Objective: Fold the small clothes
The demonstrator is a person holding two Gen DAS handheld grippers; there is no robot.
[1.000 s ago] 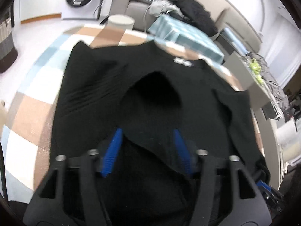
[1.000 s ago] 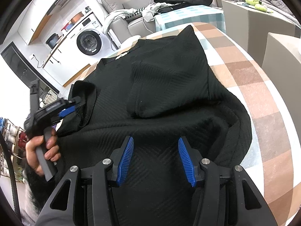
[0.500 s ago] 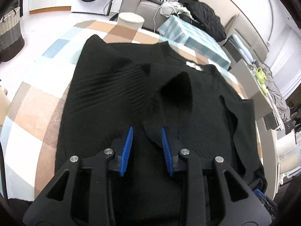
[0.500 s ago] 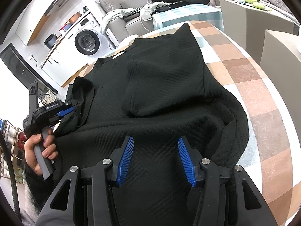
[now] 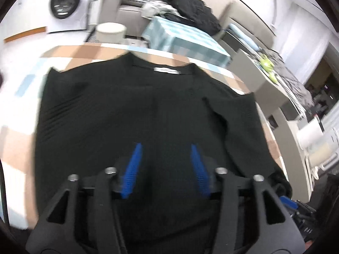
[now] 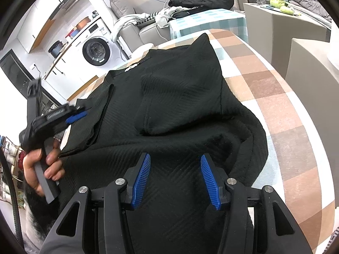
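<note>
Black sweater (image 6: 182, 105) inside tablecloth (image 6: 281, 97) edges

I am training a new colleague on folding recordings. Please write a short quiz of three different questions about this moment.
1. True or false: the black knitted sweater lies on a checked tablecloth.
2. The right gripper holds: A) a sleeve, B) nothing, C) the white neck label.
3. Which machine stands in the background?

Key: 1 true. 2 B. 3 the white washing machine.
</note>
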